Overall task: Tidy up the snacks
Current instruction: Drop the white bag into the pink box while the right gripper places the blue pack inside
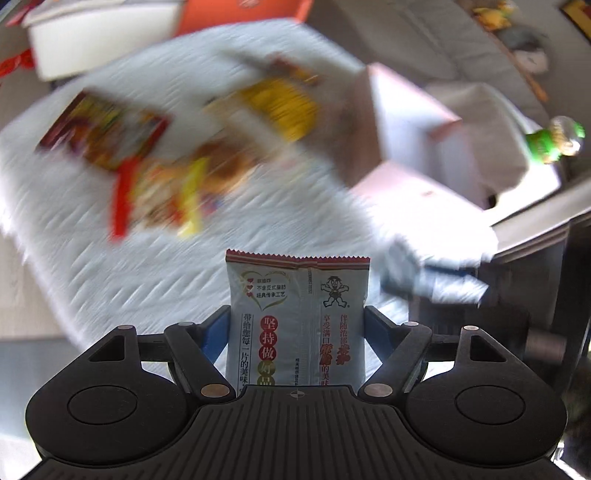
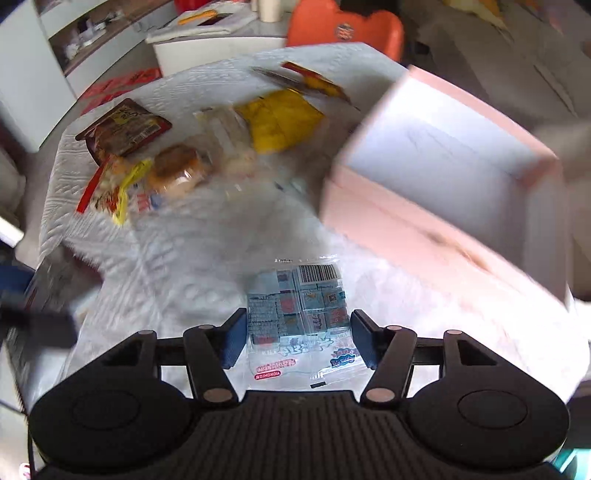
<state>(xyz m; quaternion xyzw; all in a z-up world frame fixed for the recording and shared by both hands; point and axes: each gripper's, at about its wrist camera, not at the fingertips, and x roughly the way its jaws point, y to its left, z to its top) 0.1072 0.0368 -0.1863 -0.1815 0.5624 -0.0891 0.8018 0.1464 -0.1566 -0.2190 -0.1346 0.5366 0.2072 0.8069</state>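
My left gripper [image 1: 297, 325] is shut on a silver rice cracker packet [image 1: 295, 295] with red Chinese print, held above the white cloth [image 1: 110, 280]. My right gripper [image 2: 297, 332] is shut on a clear packet of blue wrapped candies [image 2: 297, 310], also held above the cloth. An open pink box [image 2: 443, 206] with a white inside stands to the right; it also shows in the left wrist view [image 1: 406, 147]. Loose snacks lie on the cloth: a dark red packet [image 2: 123, 129], a yellow packet [image 2: 280, 120], a round bun [image 2: 177, 170] and a red and yellow packet [image 2: 110, 192].
An orange chair [image 2: 343, 29] stands behind the table. A white cabinet [image 2: 207, 48] is at the back. A green bottle [image 1: 554, 140] is at the far right in the left wrist view. Both views are blurred by motion.
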